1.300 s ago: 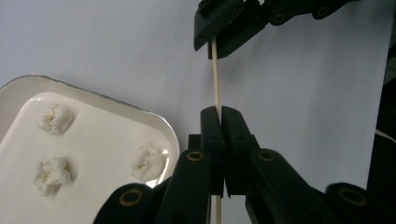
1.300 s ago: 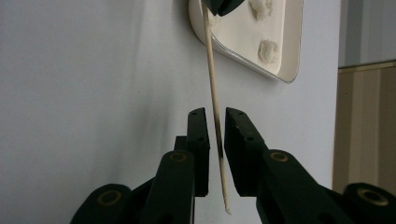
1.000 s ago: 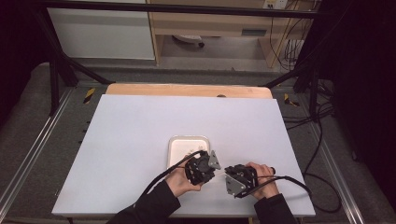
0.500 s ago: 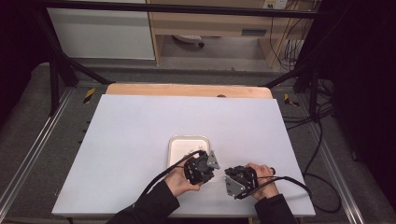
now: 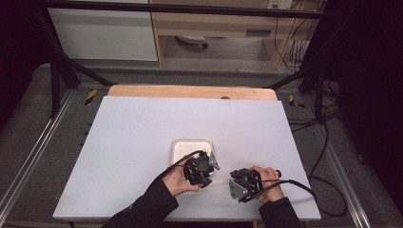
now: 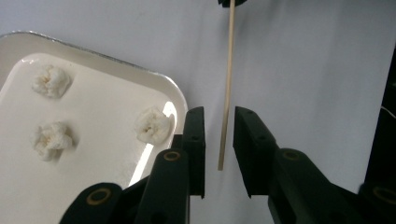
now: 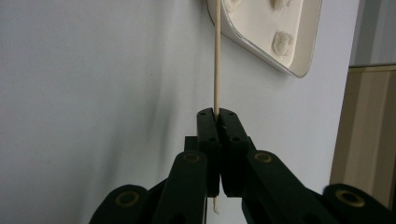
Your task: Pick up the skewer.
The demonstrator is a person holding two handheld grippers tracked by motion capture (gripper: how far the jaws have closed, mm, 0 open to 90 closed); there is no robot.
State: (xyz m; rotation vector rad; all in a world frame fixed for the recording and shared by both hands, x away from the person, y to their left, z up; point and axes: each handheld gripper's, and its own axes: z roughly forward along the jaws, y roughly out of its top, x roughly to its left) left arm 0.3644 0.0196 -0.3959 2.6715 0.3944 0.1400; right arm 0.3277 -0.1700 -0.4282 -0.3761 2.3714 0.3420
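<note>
A thin wooden skewer (image 6: 226, 98) is held level just above the white table (image 5: 133, 142), just beside the tray (image 6: 100, 60) of white marshmallow-like pieces (image 6: 152, 126). It is clamped near one end by the right gripper (image 7: 216, 113). The left gripper (image 6: 219, 140) has just been opening; its jaws stand apart around the free tip without pressing. The handover seems finished; next, a piece is probably to be picked up and threaded on, which calls for careful aiming.

1. I read no text, label, brand or number anywhere: not on my jaws, the tray or the white table.
2. Yellow-black striped markers beside the table carry no words I can read.
</note>
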